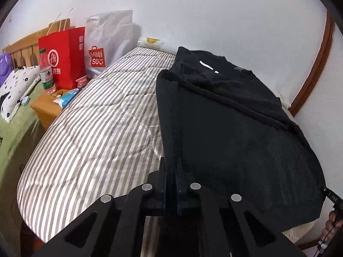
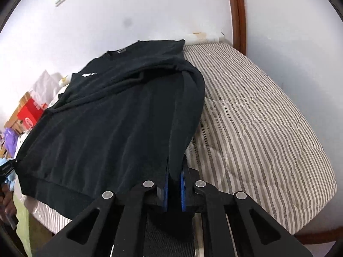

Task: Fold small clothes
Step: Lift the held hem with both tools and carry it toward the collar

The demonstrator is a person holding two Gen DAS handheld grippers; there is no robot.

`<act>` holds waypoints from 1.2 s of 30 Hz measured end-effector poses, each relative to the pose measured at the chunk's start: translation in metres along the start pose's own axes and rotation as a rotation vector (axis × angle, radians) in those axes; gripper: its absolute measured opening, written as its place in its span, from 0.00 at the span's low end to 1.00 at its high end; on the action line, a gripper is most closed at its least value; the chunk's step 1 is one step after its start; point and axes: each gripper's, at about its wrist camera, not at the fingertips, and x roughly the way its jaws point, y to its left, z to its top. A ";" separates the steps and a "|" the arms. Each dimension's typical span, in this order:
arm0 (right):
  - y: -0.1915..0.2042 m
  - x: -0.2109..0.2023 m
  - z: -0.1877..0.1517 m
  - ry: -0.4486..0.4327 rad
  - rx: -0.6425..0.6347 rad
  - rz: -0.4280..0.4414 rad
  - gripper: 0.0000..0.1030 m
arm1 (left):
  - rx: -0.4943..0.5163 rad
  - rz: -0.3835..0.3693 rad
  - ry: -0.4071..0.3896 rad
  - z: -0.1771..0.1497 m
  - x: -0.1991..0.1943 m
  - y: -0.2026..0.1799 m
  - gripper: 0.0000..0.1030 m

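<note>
Left gripper (image 1: 171, 172): jaws nearly together, clamped on the near-left hem corner of the black sweatshirt (image 1: 235, 128). Fabric runs up between the blue-edged pads and rises taut from them.

Right gripper (image 2: 174, 178): same state, jaws narrow, pinching the near-right hem corner of the same sweatshirt (image 2: 107, 128); a fold of cloth sits between the blue pads.

The sweatshirt lies mostly flat on the striped grey-and-white mattress (image 1: 96, 128), collar at the far end toward the white wall (image 1: 214, 10), ribbed hem at the near edge. The near edge is lifted off the bed at both gripped corners. A sleeve is folded across the chest as a diagonal ridge. Small white print is visible near the collar; can't read it.

The other gripper and the hand holding it show at the frame edge in each view, at the opposite hem corner.

Left wrist view, beyond the mattress: wooden nightstand (image 1: 46, 111) carrying a red paper bag (image 1: 64, 57), a water bottle (image 1: 45, 72) and a blue-white packet (image 1: 66, 99). A white MINISO bag (image 1: 107, 42) leans on the wall. Dark wood curved frame (image 1: 319, 64) on the right.
</note>
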 end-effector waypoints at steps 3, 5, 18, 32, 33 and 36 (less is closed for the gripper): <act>0.000 -0.010 -0.003 -0.005 -0.014 0.019 0.08 | -0.007 -0.012 -0.011 -0.007 -0.014 0.004 0.06; 0.002 -0.017 -0.004 -0.010 -0.021 0.035 0.08 | -0.012 -0.022 -0.018 -0.011 -0.023 0.005 0.06; -0.003 -0.040 0.026 -0.148 0.015 0.127 0.08 | -0.020 -0.064 -0.113 0.016 -0.051 -0.002 0.06; 0.013 -0.016 0.114 -0.271 0.050 0.163 0.08 | -0.022 -0.040 -0.204 0.109 -0.015 -0.018 0.06; 0.013 -0.012 0.122 -0.274 0.056 0.163 0.08 | -0.018 -0.039 -0.210 0.116 -0.009 -0.020 0.06; 0.014 0.007 0.146 -0.275 0.061 0.157 0.08 | -0.003 -0.028 -0.214 0.136 0.011 -0.025 0.06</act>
